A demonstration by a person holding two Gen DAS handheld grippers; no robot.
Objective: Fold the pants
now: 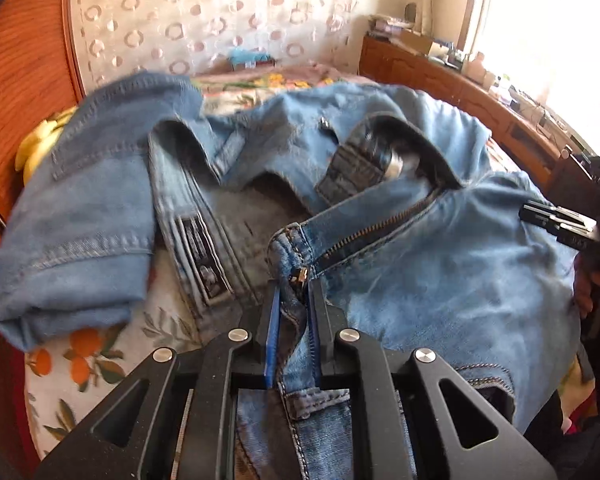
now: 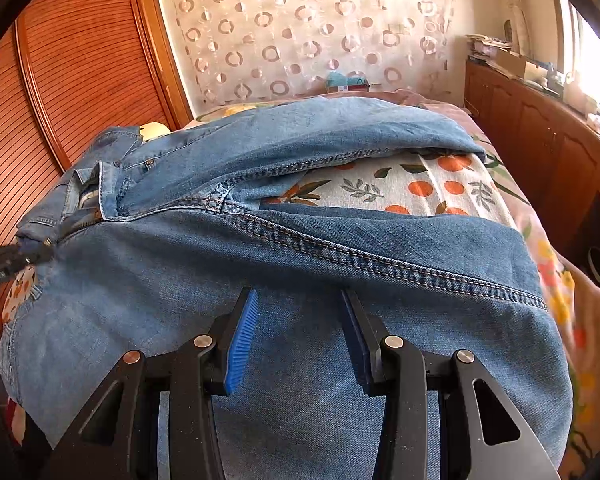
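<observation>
The fold looks barely begun: the jeans (image 2: 228, 248) sprawl across the bed (image 2: 428, 188), waistband bunched toward its left edge, legs parted over the orange-print cover. The left gripper (image 1: 294, 284) is clamped on the fly's stitched edge (brass zipper open). The right gripper (image 2: 300, 308) hovers, jaws apart, over the soft, faded denim thigh.
</observation>
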